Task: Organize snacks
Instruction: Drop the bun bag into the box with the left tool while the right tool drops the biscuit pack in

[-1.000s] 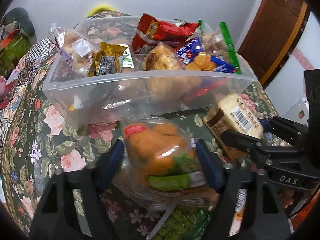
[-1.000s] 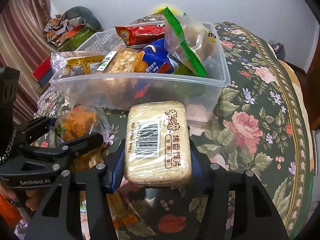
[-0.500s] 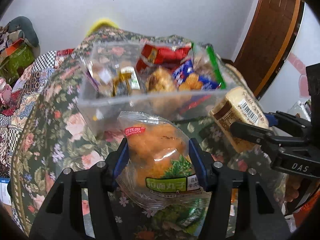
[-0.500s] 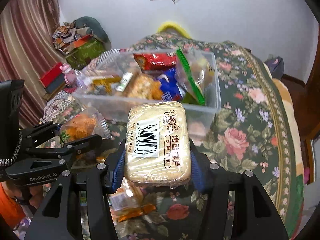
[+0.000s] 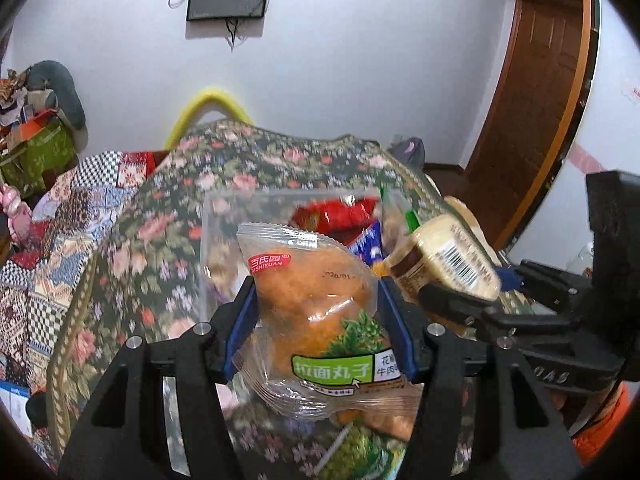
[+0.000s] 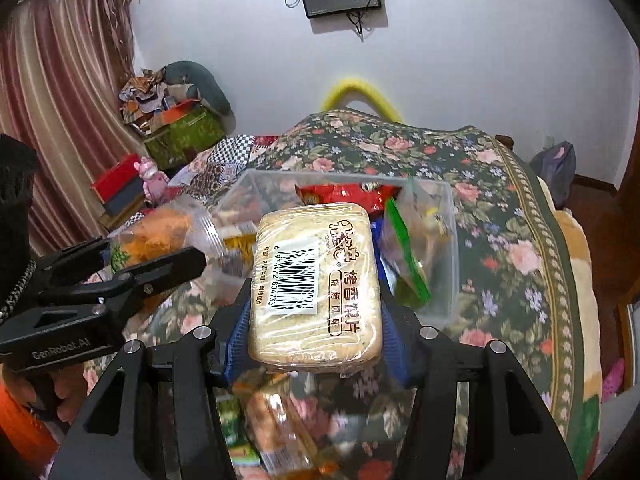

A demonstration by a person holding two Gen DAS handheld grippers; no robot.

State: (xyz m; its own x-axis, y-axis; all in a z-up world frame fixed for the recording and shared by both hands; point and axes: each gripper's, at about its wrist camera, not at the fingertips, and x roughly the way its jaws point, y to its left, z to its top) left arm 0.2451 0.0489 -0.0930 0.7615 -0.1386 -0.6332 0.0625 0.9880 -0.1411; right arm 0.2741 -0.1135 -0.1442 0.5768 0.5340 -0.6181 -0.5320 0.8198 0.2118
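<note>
My left gripper (image 5: 316,292) is shut on a clear bag of orange noodle-ball snacks (image 5: 312,308) with a green label, held up off the table. My right gripper (image 6: 315,304) is shut on a wrapped pale cracker pack (image 6: 316,272) with a barcode, also lifted. Beyond both stands the clear plastic bin (image 6: 448,240) with several snack packs inside: a red one, a blue one and a green-striped bag. The two grippers hang side by side on the bin's near side. In the left wrist view the cracker pack (image 5: 440,256) shows at the right.
Loose snack packets (image 6: 280,420) lie on the floral tablecloth (image 6: 520,208) under the grippers, among them a green pea pack (image 5: 348,452). A yellow chair back (image 5: 208,100) rises behind the table. Cluttered boxes (image 6: 176,128) stand far left, a brown door (image 5: 532,100) far right.
Both grippers have risen with their packs off the table, and the bin now sits lower and farther in view. The left jaws pressed tighter on the orange bag early on.
</note>
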